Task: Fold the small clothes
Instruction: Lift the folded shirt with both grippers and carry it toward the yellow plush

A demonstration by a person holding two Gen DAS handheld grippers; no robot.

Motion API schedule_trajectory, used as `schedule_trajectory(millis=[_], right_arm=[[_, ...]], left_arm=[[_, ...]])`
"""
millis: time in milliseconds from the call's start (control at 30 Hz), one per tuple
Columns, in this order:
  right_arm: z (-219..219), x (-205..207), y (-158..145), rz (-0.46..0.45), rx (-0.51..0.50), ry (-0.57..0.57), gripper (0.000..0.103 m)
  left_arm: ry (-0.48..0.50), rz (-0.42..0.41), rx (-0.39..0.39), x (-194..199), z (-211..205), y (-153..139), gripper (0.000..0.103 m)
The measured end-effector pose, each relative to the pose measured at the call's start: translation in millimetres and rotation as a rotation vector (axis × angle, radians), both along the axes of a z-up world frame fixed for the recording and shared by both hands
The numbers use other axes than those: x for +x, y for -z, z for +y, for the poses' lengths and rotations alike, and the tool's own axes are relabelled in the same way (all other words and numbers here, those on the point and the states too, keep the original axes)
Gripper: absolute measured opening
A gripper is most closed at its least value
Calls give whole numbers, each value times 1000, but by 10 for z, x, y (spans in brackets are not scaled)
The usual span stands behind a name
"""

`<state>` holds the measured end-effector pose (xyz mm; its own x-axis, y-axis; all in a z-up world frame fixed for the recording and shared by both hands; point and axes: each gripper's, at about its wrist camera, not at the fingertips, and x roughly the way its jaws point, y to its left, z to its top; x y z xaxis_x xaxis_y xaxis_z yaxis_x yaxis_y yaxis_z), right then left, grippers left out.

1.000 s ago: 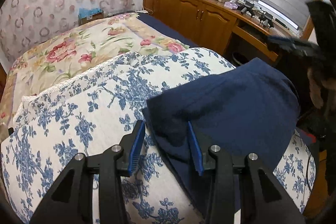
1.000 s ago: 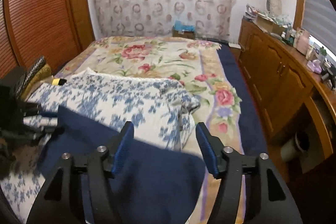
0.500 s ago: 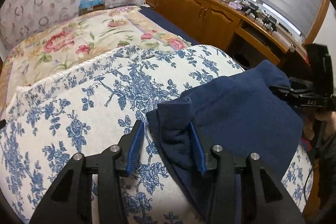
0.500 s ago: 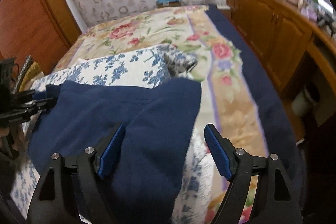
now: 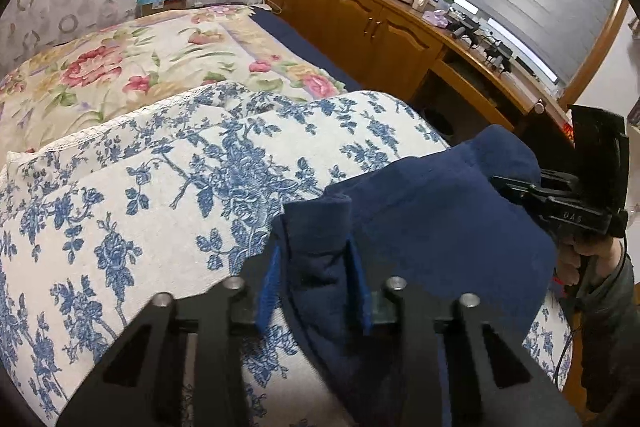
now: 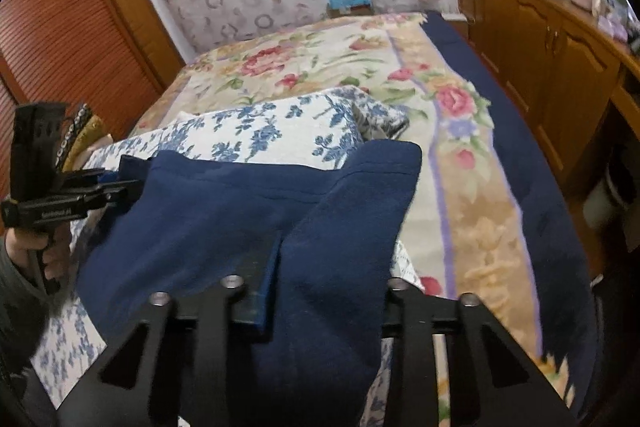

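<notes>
A small navy blue garment [image 5: 432, 227] lies on a blue-flowered white quilt [image 5: 160, 195] on the bed. My left gripper [image 5: 316, 283] is shut on a bunched corner of it; it also shows at the left of the right wrist view [image 6: 120, 187]. My right gripper [image 6: 320, 291] is shut on the opposite end of the garment [image 6: 240, 211], whose cloth drapes over and hides the right finger. The right gripper also shows at the right in the left wrist view [image 5: 516, 187], at the garment's far edge.
A floral bedspread [image 5: 132, 67] covers the bed beyond the quilt. Wooden cabinets [image 5: 360, 23] with clutter on top run along the right wall under a blind. Slatted wooden doors [image 6: 68, 39] stand to the left of the bed.
Both grippers have closed on the garment's ends. The right gripper came down to the cloth. The garment's edges have lifted and bunched.
</notes>
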<state>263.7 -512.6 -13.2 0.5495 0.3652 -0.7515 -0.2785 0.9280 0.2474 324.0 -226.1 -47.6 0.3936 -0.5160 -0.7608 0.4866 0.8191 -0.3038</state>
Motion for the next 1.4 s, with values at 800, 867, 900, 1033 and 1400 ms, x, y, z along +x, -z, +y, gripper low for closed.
schedule_trajectory(millis=[800,867,900,1033,1400], right_arm=[[1146,-159,-1110,-317,-27,-192,14],[1375,-112,-1164,-328,-29,-232,14],[1517,-85,-1196,-336,-28,-258,14],[2020,39,-1298,-360,-24,-350,14],[3532,302,-1653,-428,-45,-595,14]], left_arm=[[-164,-408,-57,-923,1190,-1254,7],[-204,-430,-48,-1004,1428,-1301,7],[-229,-441,-39,-1047,1568,-1321,7],[-308,-467,-27,-1162,2011,-1364,7],[-555,-558,-24,-1533,3135,-1432,8]])
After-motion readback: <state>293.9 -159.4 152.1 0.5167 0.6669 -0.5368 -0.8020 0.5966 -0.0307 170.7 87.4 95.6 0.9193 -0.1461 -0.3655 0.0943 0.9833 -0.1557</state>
